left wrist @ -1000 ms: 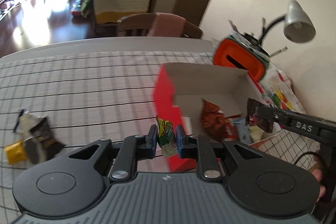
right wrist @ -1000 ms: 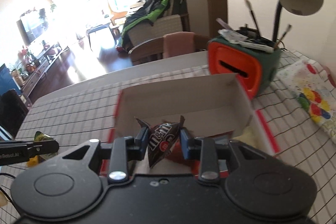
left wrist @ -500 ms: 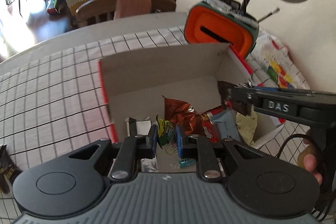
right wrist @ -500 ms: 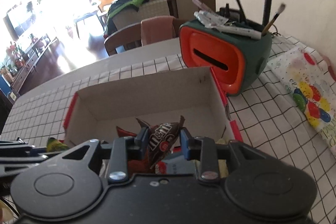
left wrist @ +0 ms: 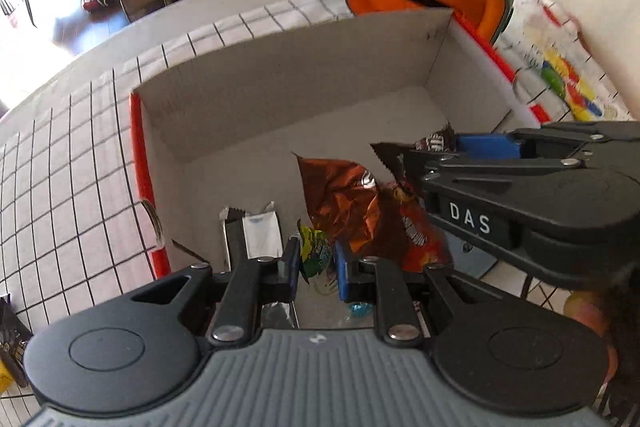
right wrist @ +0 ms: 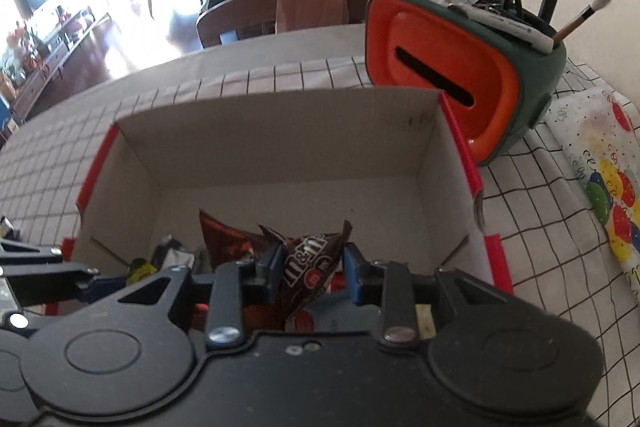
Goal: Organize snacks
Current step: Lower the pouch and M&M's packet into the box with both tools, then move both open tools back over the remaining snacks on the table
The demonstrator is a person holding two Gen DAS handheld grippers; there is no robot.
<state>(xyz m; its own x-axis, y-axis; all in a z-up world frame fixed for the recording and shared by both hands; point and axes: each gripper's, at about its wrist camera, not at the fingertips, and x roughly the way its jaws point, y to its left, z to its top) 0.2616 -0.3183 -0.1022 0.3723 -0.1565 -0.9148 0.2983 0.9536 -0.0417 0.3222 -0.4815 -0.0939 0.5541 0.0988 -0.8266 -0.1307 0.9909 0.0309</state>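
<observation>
An open cardboard box (left wrist: 280, 95) with red outer sides stands on the checked tablecloth; it also shows in the right wrist view (right wrist: 280, 143). My left gripper (left wrist: 316, 263) is shut on a green-yellow candy packet (left wrist: 316, 257) over the box's near edge. My right gripper (right wrist: 312, 263) is shut on a brown M&M's bag (right wrist: 308, 263) above the box; it enters the left wrist view from the right (left wrist: 440, 147). Inside the box lie an orange-brown chip bag (left wrist: 360, 203), a white wrapper (left wrist: 260, 231) and other snacks.
An orange and green pen holder (right wrist: 460, 75) with brushes stands right behind the box. A balloon-print cloth (right wrist: 600, 167) lies to the right. More snacks (left wrist: 8, 343) lie on the table at far left. A chair (right wrist: 248, 11) stands beyond the table.
Both grippers moved forward and down over the box with their snacks still held. The left gripper came from outside the box's left side to above its near edge.
</observation>
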